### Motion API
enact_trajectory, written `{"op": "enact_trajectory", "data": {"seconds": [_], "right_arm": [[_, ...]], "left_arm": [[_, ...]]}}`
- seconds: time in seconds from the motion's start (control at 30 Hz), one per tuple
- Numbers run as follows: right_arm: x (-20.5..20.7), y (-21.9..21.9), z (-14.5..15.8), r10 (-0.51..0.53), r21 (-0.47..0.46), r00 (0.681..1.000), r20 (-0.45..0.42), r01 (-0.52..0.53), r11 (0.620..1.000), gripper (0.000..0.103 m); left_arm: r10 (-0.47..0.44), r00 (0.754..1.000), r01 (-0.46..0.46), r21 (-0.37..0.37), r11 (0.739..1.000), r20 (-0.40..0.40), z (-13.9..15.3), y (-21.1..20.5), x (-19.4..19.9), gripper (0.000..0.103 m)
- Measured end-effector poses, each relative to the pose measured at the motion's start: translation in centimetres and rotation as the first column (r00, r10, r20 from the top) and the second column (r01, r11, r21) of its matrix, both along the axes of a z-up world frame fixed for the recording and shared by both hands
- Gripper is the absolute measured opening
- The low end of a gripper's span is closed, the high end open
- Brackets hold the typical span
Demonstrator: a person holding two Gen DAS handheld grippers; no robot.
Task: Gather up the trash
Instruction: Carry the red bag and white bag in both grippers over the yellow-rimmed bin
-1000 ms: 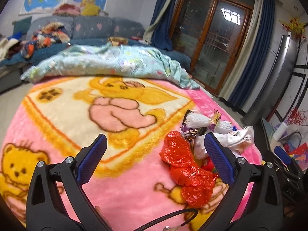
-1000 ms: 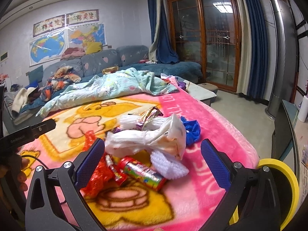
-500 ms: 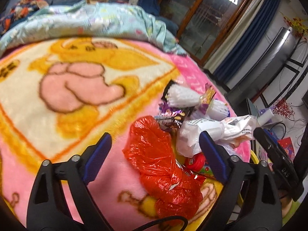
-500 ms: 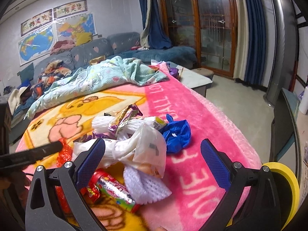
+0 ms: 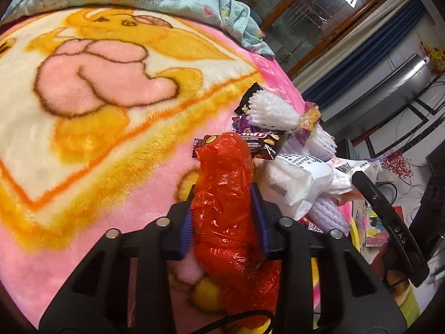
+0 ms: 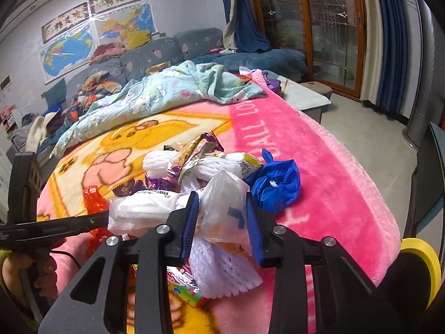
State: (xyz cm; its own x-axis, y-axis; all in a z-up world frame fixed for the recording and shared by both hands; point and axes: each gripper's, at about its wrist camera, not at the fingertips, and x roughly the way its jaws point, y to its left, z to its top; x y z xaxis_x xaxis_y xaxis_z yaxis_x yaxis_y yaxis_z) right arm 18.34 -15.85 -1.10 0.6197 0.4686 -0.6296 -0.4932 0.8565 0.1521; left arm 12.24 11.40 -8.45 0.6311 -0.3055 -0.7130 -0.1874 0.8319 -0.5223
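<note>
We've got left tool [image 5: 224,217] clamped on red plastic bag [image 5: 225,194], right tool [image 6: 221,220] just closed on clear plastic bag [image 6: 222,203] beside it; thin film could slip out on lift.

Blanket [image 6: 319,150]: under the trash pile [image 6: 194,172].
Quilt [image 6: 167,94]: behind the pile.
Sofa [image 6: 155,55]: beyond the quilt, against the wall.

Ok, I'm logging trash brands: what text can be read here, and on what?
"ALL LO": pink blanket, cut off.
"DAS": right gripper finger; its jaws have just been closing on the clear plastic bag.
Chocolate wrapper, white bag, wall scroll: too blurred.
</note>
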Motion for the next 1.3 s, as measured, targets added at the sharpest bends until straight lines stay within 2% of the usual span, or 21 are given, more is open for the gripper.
{"op": "enact_trajectory", "data": {"seconds": [0.03,0.13,0.4,0.6,0.93,1.3], "right_arm": [[-0.2,-0.1,0.1,0.003,0.006,1.0,0.003,-0.003,1.0,0.03],[-0.4,-0.1,0.3,0.007,0.014,1.0,0.01,-0.007,1.0,0.029],[-1.8,-1.2,2.1,-0.01,0.043,0.999,0.047,0.008,0.999,0.028],[-2.8,-3.3,3.5,-0.053,0.054,0.996,0.065,0.049,0.997,0.028],[-4.3,-7.3,4.8,-0.165,0.075,0.984,0.069,0.16,0.984,0.028],[-6.1,-12.8,5.6,-0.287,0.114,0.956,0.059,0.279,0.953,0.028]], "left_arm": [[-0.002,1.0,0.002,-0.001,1.0,0.016,0.3,0.0,-0.3,0.019],[-0.019,0.999,0.018,0.004,1.0,0.048,1.1,-0.2,-0.9,0.014],[-0.041,0.991,0.038,0.024,0.999,0.125,4.2,-1.1,-2.4,0.013],[-0.099,0.978,0.089,0.063,0.994,0.185,6.4,-3.1,-3.0,0.013],[-0.226,0.941,0.199,0.128,0.972,0.251,8.3,-7.8,-2.8,0.012],[-0.376,0.881,0.334,0.187,0.924,0.286,10.0,-13.7,-3.1,0.01]]}}
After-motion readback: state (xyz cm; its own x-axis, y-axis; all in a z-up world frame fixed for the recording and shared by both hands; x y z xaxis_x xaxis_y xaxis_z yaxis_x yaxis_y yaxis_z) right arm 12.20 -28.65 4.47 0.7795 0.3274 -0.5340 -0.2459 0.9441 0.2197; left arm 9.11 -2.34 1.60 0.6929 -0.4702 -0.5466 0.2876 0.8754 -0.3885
